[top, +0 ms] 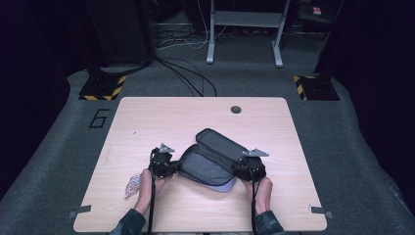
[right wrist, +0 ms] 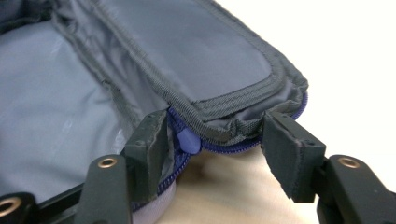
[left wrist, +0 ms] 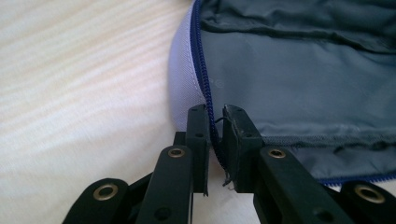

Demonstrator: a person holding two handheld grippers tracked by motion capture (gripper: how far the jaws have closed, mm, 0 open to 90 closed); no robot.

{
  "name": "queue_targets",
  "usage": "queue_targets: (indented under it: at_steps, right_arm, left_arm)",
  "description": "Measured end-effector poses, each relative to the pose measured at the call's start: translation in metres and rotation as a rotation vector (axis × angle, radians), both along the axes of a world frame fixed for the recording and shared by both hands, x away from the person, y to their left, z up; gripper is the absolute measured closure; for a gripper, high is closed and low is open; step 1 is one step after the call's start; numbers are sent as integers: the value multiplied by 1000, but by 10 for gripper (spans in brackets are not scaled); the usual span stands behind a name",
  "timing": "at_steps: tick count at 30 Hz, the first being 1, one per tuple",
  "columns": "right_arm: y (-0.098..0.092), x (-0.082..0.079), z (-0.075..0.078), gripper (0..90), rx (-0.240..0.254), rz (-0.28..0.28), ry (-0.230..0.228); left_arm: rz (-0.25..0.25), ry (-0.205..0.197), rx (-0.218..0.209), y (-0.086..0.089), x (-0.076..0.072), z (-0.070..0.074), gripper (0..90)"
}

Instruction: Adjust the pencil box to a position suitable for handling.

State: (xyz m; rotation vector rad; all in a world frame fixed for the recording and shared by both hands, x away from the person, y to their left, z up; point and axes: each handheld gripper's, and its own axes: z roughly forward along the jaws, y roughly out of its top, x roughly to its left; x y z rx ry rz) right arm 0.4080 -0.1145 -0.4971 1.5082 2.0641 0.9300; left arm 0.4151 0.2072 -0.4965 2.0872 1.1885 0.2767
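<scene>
The step in hand looks like steadying an opened pouch (top: 205, 169) at its 2 ends, probably before running the zipper (left wrist: 201, 70) along. The pouch lies on the table (top: 166, 117) between the 2 claws, its flap (top: 222, 144) thrown back on the far side of them. The left claw (left wrist: 214, 116) is pressed together on the pouch's rim, with the blue zipper teeth running up and away from between its tips, the grey lining on 1 side of it and bare wood on the other. The right claw (right wrist: 215, 126) is clamped across the flap's rounded corner, so its jaws stand fairly wide; a small lilac zipper pull (right wrist: 188, 140) sits just inside 1 pad. My guess is that the next move needs the left claw to keep the rim taut while the right shifts onto that pull, a small and slippery target. The pouch is soft lavender cloth outside, thin slack grey lining inside, and its flap is edged with ribbed webbing. The table is pale, smooth wood grain.
</scene>
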Motion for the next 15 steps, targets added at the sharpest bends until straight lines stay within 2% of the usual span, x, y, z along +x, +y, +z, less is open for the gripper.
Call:
queue_targets:
  at_steps: [2,5,6,10,15]
  right_arm:
    - [-1,7,1,427,8,13,11]
    - [-4,18,1,430,20,52,10]
    - [-4,21,1,440,23,53,15]
    - [-5,32,2,433,10,90,14]
    - [0,40,2,416,6,77,22]
  left_arm:
    - [14,-5,-13,0,-6,-2,799]
    - [31,-4,-57,0,-12,-5,792]
    - [21,-3,-51,1,-14,-5,791]
    - [36,5,-89,0,-21,-7,783]
    - [41,7,-122,-2,-29,-8,777]
